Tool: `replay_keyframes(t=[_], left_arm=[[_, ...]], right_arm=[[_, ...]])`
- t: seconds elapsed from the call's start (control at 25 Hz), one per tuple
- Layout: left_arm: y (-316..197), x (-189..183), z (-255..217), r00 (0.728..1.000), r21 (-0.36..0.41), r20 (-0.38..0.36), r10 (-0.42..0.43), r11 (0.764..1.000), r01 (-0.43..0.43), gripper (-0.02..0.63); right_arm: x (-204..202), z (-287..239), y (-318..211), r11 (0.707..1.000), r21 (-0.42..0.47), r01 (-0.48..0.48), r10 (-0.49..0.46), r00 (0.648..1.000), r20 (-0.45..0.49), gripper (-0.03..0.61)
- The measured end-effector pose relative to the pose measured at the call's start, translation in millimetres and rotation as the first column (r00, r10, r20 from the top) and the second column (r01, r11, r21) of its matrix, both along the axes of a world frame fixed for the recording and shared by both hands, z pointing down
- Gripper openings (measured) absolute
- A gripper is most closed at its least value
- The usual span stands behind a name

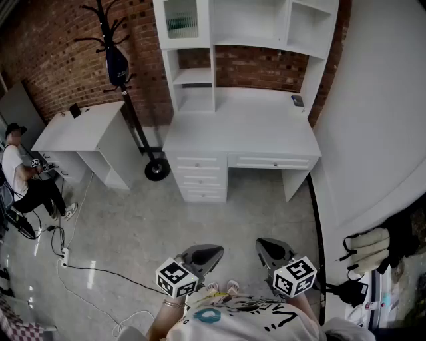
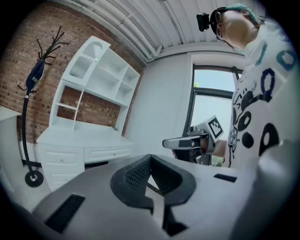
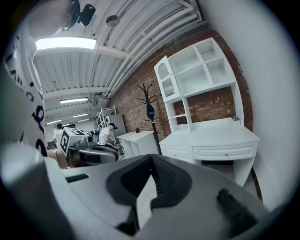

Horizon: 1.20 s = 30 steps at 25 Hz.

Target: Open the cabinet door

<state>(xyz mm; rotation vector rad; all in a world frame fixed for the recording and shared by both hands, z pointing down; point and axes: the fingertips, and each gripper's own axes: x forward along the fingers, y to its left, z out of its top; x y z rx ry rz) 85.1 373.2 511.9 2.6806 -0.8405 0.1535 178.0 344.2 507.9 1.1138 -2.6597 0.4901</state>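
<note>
A white desk [image 1: 239, 130] with a hutch stands against the brick wall, some way ahead of me. The hutch's top left compartment has a shut cabinet door [image 1: 181, 20] with a glass pane. The door also shows as an arched pane [image 2: 86, 63] in the left gripper view and as the door [image 3: 167, 79] in the right gripper view. My left gripper [image 1: 216, 252] and right gripper [image 1: 261, 244] hover low near my body, far from the desk. The left gripper's [image 2: 150, 158] jaws are shut with nothing between them. The right gripper's [image 3: 151, 157] jaws are also shut and empty.
A black coat stand [image 1: 116, 60] with a wheeled base stands left of the desk, next to a small white side table [image 1: 80, 130]. A seated person [image 1: 20, 176] is at the far left. Cables [image 1: 73, 266] trail over the floor. A white wall [image 1: 379, 120] runs along the right.
</note>
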Motion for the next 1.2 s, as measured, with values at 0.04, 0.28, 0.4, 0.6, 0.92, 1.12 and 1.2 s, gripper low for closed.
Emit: replay_keyframes(t=[0.04,0.28,0.4,0.6,0.92,1.12,1.2], left_arm=[[-1,-3,-2,1.000,0.007,-0.006,-0.003,1.000,0.003,0.012],[2,-14,-4,1.000,0.002,-0.028,-0.001,1.000,0.001,0.012],[5,-23,-3,1.000,0.005,-0.022,-0.010,1.000,0.010,0.012],[10,-49,3,0.998,-0.020,-0.015,-0.055,0.998,0.055,0.012],[15,-72,6,0.997,-0.025,-0.035,-0.062,0.998,0.061,0.012],[17,-80,6,0.998,-0.015,-0.043,-0.045,0.999,0.044,0.012],[15,-83,5,0.998,-0.006,-0.040,-0.039,0.999,0.039,0.012]], right_arm=[[-5,-2,1,1.000,0.007,0.006,-0.006,1.000,0.002,0.028],[-23,-7,3,1.000,0.025,0.016,-0.017,1.000,0.016,0.028],[-31,-2,4,0.999,0.006,0.032,-0.032,0.999,0.017,0.028],[-59,-1,10,0.996,0.003,0.089,-0.089,0.996,-0.004,0.028],[-88,-5,18,0.994,0.017,0.112,-0.113,0.994,0.010,0.029],[-93,-9,22,0.996,0.031,0.088,-0.088,0.996,0.010,0.029],[-94,-11,21,0.996,0.042,0.074,-0.075,0.997,0.015,0.029]])
